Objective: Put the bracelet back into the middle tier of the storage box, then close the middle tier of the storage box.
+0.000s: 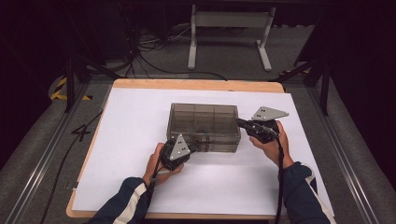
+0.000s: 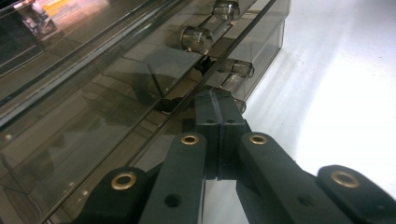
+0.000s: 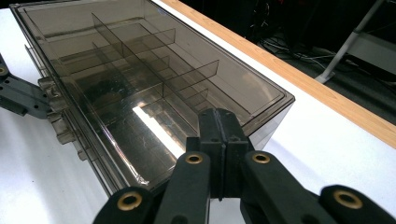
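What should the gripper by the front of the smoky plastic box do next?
Probably nudge its shut tips up under the latch. The left gripper sits at the box front edge, the lid looks closed, and the right gripper, also shut, rests on the lid's end.

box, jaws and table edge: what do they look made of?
Box: looks like smoke-tinted clear hard plastic, glossy; the dividers show through the lid and it catches reflections.
Left gripper and right gripper jaws: matte black, probably plastic, with brass-coloured pins at the joints.
Table: edge looks like light wood, possibly laminate. The white sheet over it is matte; paper or board, can't tell.
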{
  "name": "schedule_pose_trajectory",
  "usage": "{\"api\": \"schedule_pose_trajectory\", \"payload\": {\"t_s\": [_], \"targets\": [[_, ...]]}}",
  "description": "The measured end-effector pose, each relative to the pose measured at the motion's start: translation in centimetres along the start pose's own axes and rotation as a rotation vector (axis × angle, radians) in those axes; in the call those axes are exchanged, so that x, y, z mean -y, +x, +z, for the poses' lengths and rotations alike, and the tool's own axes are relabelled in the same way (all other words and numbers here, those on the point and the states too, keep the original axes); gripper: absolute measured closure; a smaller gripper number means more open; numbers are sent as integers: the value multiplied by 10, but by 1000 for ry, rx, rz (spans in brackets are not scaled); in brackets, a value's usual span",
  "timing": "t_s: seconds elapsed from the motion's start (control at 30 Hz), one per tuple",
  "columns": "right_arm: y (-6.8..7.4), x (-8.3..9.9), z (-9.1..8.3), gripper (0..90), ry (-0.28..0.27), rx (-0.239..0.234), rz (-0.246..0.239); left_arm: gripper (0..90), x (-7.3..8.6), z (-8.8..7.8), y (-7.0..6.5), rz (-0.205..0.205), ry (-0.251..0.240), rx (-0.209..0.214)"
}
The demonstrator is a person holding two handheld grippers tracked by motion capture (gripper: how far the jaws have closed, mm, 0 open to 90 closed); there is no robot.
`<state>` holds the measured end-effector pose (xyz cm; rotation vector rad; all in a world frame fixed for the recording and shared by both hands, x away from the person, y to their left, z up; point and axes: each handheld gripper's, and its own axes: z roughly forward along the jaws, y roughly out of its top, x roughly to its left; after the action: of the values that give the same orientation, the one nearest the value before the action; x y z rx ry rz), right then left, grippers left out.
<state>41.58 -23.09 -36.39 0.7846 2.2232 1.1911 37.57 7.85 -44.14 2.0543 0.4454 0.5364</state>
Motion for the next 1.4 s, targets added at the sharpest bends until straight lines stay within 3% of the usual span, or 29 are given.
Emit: {"api": "schedule_pose_trajectory", "payload": {"t_s": [0.97,1.3,1.4], "targets": [[2,-1,1,900,3,4,-11,898,1,1,7,6,-2,-2],[8,-3,0,900,19,39,-49,898,-1,-5,9,32,3,-17],[10,-3,-2,900,26,42,-59,898,-2,-9,9,21,-4,-19]]}}
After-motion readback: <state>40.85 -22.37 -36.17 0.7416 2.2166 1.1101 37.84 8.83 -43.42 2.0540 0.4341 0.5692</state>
